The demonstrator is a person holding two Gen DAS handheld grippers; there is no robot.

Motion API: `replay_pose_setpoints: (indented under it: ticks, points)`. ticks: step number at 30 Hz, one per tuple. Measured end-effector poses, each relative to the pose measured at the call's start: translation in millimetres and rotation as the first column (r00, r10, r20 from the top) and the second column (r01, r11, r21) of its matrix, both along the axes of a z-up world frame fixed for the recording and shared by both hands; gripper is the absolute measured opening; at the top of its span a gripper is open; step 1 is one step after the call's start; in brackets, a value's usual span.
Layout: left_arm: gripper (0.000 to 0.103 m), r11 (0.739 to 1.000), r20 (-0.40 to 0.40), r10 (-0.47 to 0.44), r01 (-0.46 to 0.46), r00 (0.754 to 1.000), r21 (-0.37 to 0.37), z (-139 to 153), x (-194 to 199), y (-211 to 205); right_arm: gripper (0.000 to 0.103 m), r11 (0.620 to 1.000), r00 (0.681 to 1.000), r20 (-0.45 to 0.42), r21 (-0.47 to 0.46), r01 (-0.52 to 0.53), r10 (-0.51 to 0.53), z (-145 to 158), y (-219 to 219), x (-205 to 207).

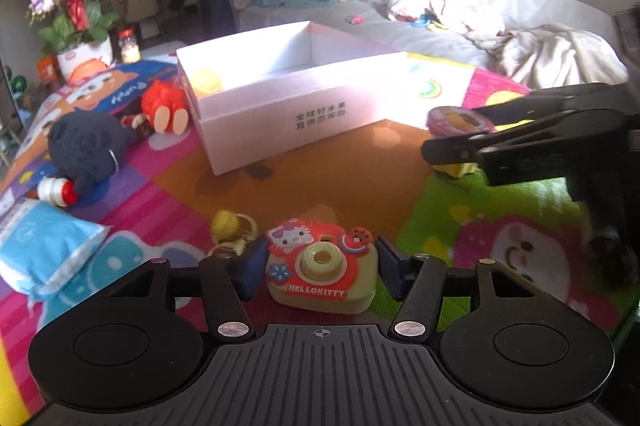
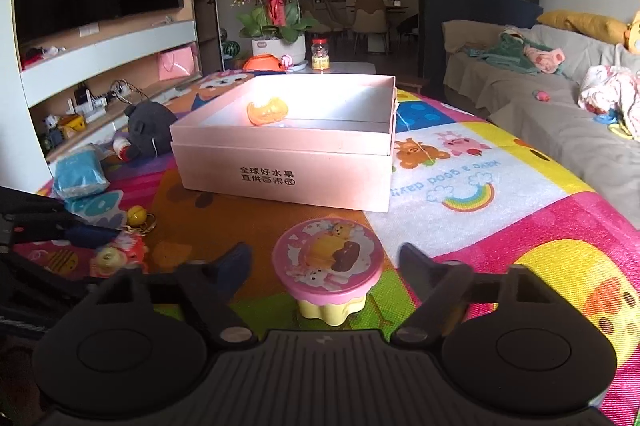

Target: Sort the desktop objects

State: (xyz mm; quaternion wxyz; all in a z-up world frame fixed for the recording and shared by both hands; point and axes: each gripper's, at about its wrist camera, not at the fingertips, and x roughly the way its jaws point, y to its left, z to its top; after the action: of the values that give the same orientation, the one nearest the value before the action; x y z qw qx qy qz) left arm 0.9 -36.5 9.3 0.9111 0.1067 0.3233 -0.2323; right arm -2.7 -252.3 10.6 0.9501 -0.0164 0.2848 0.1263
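Observation:
A Hello Kitty toy camera (image 1: 322,272) sits on the colourful mat between the blue pads of my left gripper (image 1: 321,264), which is shut on its two sides. In the right wrist view the same toy camera (image 2: 122,254) shows at the far left. A round toy with a pink lid and a yellow base (image 2: 328,258) stands between the fingers of my right gripper (image 2: 326,260). Its jaws are open, with a gap on each side of the lid. From the left wrist view, the right gripper (image 1: 454,130) reaches in from the right around the pink-lidded toy (image 1: 456,118). A pale pink box (image 2: 280,174) stands open beyond, with an orange toy (image 2: 266,112) inside.
Left of the box (image 1: 312,114) lie a black plush (image 1: 88,146), a red doll (image 1: 164,106), a blue tissue pack (image 1: 44,250) and a yellow bell keyring (image 1: 226,224). A flower pot (image 2: 276,46) stands behind. A sofa (image 2: 540,114) runs along the right.

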Motion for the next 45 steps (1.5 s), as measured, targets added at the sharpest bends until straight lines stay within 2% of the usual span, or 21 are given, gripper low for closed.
replay_pose_setpoints:
  ticks: [1,4,6,8,11,14,16,22,24,26,30,31,32,35,40,45]
  points:
    - [0.062,1.0,0.013,-0.001,0.001,1.0,-0.002,5,-5,2,0.056,1.0,1.0,-0.011,-0.018,0.0,0.0,0,2,1]
    - [0.062,1.0,0.065,0.013,-0.013,0.998,-0.006,24,-17,8,0.056,0.999,1.0,-0.024,-0.049,-0.006,0.005,4,5,-1]
    - [0.062,0.999,0.12,0.028,-0.026,0.992,-0.02,44,-20,14,0.056,0.998,1.0,0.002,-0.055,-0.025,0.026,20,5,-7]
    - [0.062,0.999,0.207,0.035,-0.026,0.978,-0.046,71,-23,16,0.056,0.999,0.996,0.085,-0.042,-0.032,0.036,51,0,-16]
    - [0.062,0.998,0.33,0.029,-0.007,0.944,-0.069,104,-26,11,0.056,1.0,0.971,0.237,-0.015,-0.017,0.02,100,-6,-31]
    - [0.062,0.998,0.396,0.014,0.012,0.918,-0.063,120,-21,2,0.056,0.999,0.941,0.338,-0.04,0.006,0.008,127,-5,-41]
    - [0.062,0.998,0.409,0.008,0.019,0.912,-0.062,123,-10,-5,0.056,0.998,0.931,0.364,-0.053,0.024,-0.003,134,-7,-41]
    - [0.062,0.998,0.404,-0.026,0.045,0.915,-0.037,122,51,-42,0.056,0.997,0.944,0.321,0.039,0.069,-0.078,151,-24,0]
    - [0.065,0.998,0.361,-0.043,0.057,0.931,-0.028,117,81,-53,0.056,0.997,0.952,0.298,0.053,0.056,-0.07,160,-22,26]
    - [0.069,0.999,0.32,-0.009,0.024,0.947,-0.043,109,97,-50,0.056,0.996,0.96,0.271,0.059,0.061,-0.075,168,-16,54]
    - [0.078,0.997,0.3,0.054,-0.035,0.952,-0.069,88,85,-18,0.056,0.998,0.975,0.214,0.041,0.048,-0.055,168,4,108]
    - [0.079,0.996,0.29,0.076,-0.059,0.954,-0.068,82,81,-10,0.061,0.999,0.98,0.195,0.024,0.043,-0.047,164,11,122]
    - [0.081,0.994,0.276,0.098,-0.082,0.956,-0.07,76,76,-1,0.072,0.999,0.984,0.172,0.006,0.044,-0.044,161,18,135]
    - [0.086,0.986,0.212,0.156,-0.139,0.965,-0.093,58,61,28,0.073,0.998,0.991,0.122,0.008,0.055,-0.055,147,33,160]
    - [0.09,0.97,0.127,0.237,-0.229,0.963,-0.079,29,39,68,0.073,0.998,0.996,0.077,0.06,0.028,-0.033,123,30,153]
    - [0.094,0.956,0.099,0.291,-0.285,0.952,-0.069,20,27,89,0.075,1.0,0.998,0.059,0.001,-0.003,0.003,107,40,136]
